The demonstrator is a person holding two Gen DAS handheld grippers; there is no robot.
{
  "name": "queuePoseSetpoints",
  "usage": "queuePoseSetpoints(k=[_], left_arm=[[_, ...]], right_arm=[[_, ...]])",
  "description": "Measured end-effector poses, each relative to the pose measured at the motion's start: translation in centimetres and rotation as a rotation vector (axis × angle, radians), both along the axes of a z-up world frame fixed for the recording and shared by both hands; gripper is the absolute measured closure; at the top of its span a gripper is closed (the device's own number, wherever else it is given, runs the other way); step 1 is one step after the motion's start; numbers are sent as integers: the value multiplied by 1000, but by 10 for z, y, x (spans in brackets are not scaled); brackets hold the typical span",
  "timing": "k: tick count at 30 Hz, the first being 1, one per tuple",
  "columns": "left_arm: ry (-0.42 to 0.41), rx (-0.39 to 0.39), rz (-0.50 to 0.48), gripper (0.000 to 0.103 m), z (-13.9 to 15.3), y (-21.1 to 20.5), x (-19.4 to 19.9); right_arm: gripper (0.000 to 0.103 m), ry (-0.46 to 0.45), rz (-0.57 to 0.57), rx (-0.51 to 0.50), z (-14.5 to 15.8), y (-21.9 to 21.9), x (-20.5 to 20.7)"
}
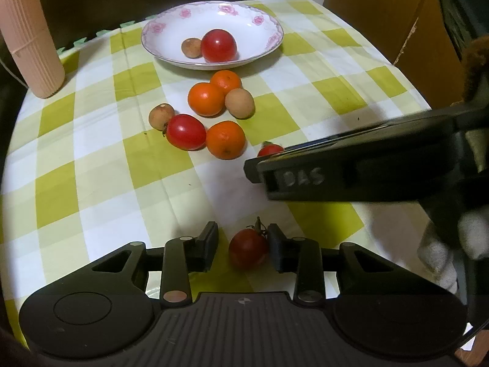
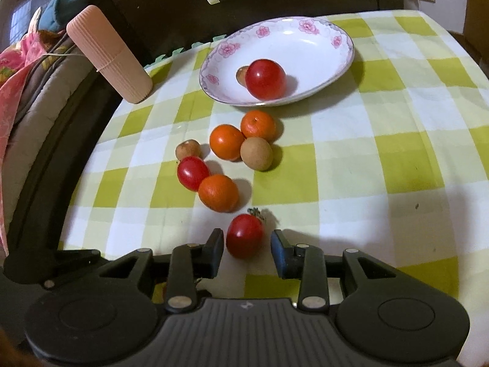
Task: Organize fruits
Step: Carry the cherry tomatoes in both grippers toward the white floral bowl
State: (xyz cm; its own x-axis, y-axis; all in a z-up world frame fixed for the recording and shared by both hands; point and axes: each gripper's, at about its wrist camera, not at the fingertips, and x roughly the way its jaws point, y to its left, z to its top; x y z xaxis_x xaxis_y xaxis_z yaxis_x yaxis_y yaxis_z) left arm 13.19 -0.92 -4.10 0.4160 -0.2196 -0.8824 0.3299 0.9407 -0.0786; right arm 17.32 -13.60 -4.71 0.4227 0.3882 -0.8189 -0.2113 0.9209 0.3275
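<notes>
Near the glossy floral plate [image 2: 342, 61], each spread gripper, left [image 1: 243, 246] and right [image 2: 247, 249], straddles a smooth round tomato unpinched.

fruit cluster [image 2: 227, 156] clogs straight line to plate [image 2: 342, 61], nearly touching its near rim. right side of checkered cloth [image 2: 397, 159] wide open. pink ribbed cylinder [image 2: 110, 56] guards far-left corner. right gripper [image 1: 253, 168] crosses left view.
</notes>
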Motion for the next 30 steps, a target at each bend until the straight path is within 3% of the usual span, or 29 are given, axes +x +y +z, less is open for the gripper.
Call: queuePoseSetpoints(k=[4,6,8,14,19,22,30], left_arm=[[-3,12,-3,59,0,0,-2],[-2,15,-4,59,0,0,-4],[-6,24,-10,59,0,-1,-5],[-14,62,-39,59,1,-6,-10],[-15,73,-44,65,1,-7,-16],[-16,69,-45,70,2,-8,-16],[-12,22,-10,71,5,-4,-10]], right_arm=[[71,-37,47,-68,0,13,0],[78,-63,78,-123,0,21,-2],[78,-80,100,-150,0,23,-4],[78,-79,113,-137,1,15,-10],[78,-75,83,-101,6,2,-14],[78,-76,68,-81,11,-4,-14],[78,-93,67,-75,17,-4,-17]])
